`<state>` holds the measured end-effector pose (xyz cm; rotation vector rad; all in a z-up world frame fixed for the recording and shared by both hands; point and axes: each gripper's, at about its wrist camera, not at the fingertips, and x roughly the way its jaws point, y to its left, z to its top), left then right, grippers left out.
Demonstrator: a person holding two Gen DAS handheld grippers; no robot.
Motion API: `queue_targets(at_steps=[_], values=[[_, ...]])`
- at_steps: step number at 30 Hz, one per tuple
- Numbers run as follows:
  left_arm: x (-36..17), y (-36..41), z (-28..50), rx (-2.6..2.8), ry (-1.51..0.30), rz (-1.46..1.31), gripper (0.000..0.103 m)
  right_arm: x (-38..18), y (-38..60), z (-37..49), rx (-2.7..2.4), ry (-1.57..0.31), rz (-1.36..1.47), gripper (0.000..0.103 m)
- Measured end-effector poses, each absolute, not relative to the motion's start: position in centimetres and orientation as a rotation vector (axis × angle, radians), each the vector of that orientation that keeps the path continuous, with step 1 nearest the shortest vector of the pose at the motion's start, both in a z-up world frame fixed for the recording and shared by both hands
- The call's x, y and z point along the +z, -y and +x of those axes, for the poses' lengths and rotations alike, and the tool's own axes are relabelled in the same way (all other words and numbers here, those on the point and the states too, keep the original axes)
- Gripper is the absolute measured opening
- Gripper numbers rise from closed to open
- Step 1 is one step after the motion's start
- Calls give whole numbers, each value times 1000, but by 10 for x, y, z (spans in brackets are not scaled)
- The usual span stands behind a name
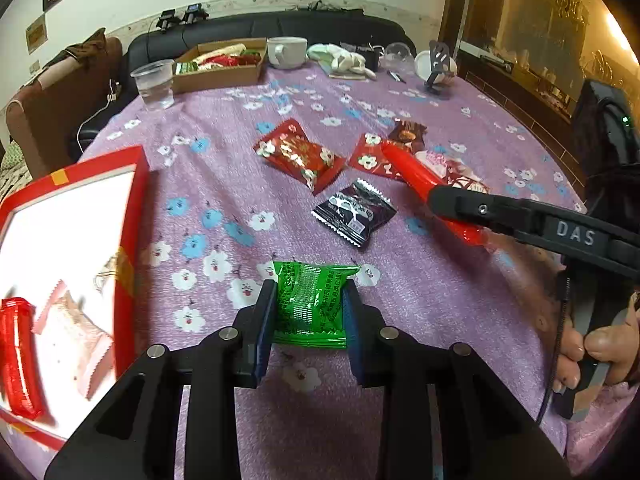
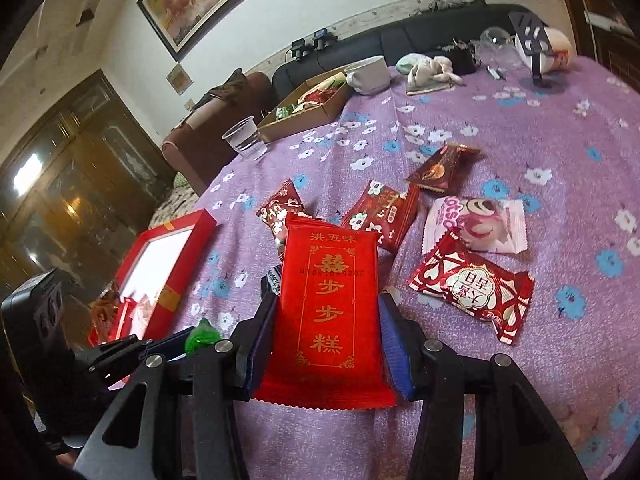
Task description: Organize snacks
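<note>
Both jaws are clamped on snacks right now. Left gripper [image 1: 308, 300] has its jaws squeezed on a green packet [image 1: 310, 304] with white printed text too small to read, held just above the desk [image 1: 440, 320] next to the red box [image 1: 132, 216]. That box sits at the left edge of the desk with a red packet [image 1: 18, 356] and a pale pink packet [image 1: 74, 344] already lying inside.

Right gripper [image 2: 326, 320] has its jaws closed on the sides of a flat red packet [image 2: 330, 300] with gold lettering: 洪五味 at the top, then 囍, then 步步糕 down the middle. Its arm reads "DAS" in the left wrist view.

Loose on the purple flowered cloth: a pink packet [image 2: 476, 226] marked "Lotso", a red-and-white hearts packet [image 2: 472, 286], a red floral packet [image 1: 300, 154], a brown packet [image 2: 442, 168] and a dark purple packet [image 1: 354, 212].

Further back there's a cardboard tray [image 1: 220, 66] of snacks, a plastic cup [image 1: 154, 84] and a white mug [image 1: 286, 52].
</note>
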<state>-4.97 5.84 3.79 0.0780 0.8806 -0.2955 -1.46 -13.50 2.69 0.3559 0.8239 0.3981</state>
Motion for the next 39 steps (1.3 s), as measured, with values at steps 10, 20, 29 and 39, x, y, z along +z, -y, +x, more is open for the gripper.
queue_targets(at_steps=[10,20,29,39], values=[[45,-73,-60,-313,-864,28,29,23,144,-12,644,-830,614,50],[56,-98,-67,-315,-831,-10,29,17,117,-11,750,-896,695,49],[71,-144,-73,-247,-767,-74,29,26,47,0,818,-963,665,49],[68,-208,-73,-84,-734,-133,29,27,-43,15,925,-1022,621,50]])
